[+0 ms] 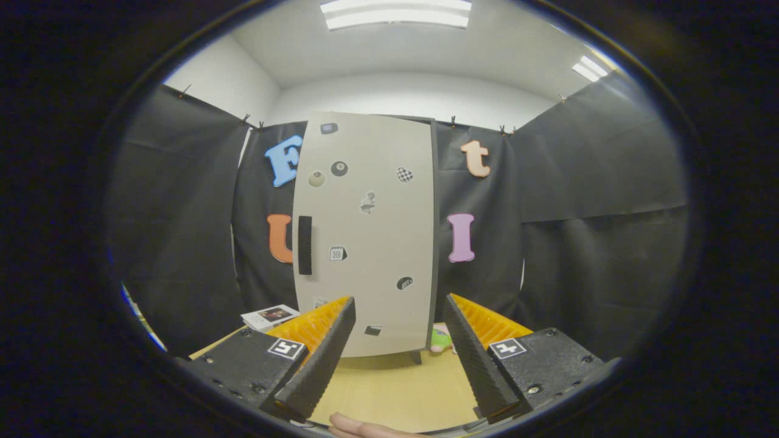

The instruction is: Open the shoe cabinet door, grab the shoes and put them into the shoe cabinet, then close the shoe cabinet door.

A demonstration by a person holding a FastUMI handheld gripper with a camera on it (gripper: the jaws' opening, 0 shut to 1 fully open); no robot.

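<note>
In the gripper view, the gripper (398,331) stands released, its two black ribbed fingers (316,365) spread wide with bare wooden table (395,389) between them and nothing held. Each finger's black base carries a small square black-and-white marker; no brand name can be read on them.

The shoe cabinet (365,237) stands upright beyond the fingers, toward the far edge of the table, centred roughly on the gap between them. Its pale grey door is closed, with a black vertical handle (305,244) near its left edge. Small stickers dot the door: a black billiard ball, a pale ball, a checkered heart, a calendar-like one that seems to show "10", and others too small to make out.

Just beside the cabinet's lower right corner, a green and pink thing (439,339) peeks out, mostly hidden behind the right finger; whether it is the shoes cannot be told. A booklet (269,316) lies near the table's left edge, partly hidden by the left finger, its print unreadable. A fingertip (359,426) shows below the gripper, cut off.
</note>
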